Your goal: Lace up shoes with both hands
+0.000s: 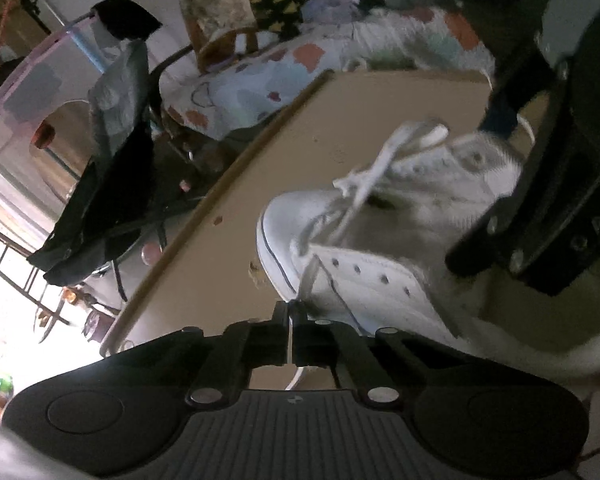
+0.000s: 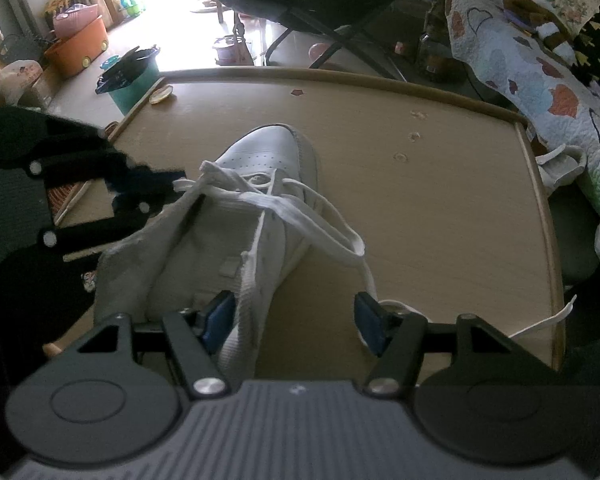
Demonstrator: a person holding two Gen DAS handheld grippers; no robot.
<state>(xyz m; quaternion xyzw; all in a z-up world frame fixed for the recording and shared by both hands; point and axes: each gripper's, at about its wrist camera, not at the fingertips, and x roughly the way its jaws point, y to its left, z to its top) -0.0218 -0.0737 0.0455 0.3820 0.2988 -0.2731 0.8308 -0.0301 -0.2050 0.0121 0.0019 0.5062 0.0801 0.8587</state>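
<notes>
- Shoe [image 2: 260, 184] is a white high-top lying on a tan table [image 2: 440, 216], toe pointing away from the right wrist camera, collar end close to the right gripper.
- Left gripper [image 1: 291, 316] has its fingers pressed together on a white lace [image 1: 312, 272], pinched right at the tips; lace strand runs up from there to the eyelets near the toe.
- More of that lace passes between the fingers and hangs out behind them, toward the camera.
- Right gripper [image 2: 296, 320] stands wide apart, blue pads [image 2: 220, 318] showing; one pad sits against the shoe's heel collar, the other is over bare table. Nothing clamped between them.
- Loose lace loop [image 2: 340, 236] drapes off the shoe's side onto the table, trailing past the right gripper's far pad; a lace end [image 2: 552, 320] lies near the table edge.
- Laces cross loosely above the tongue, upper eyelets look unlaced; left view is motion-blurred here.
- In the right view the left gripper shows as a dark shape beside the shoe's left side.
- Patterned quilt [image 2: 540, 92] lies beyond the table rim.
- Teal bucket [image 2: 134, 80] on the floor past the far corner.
</notes>
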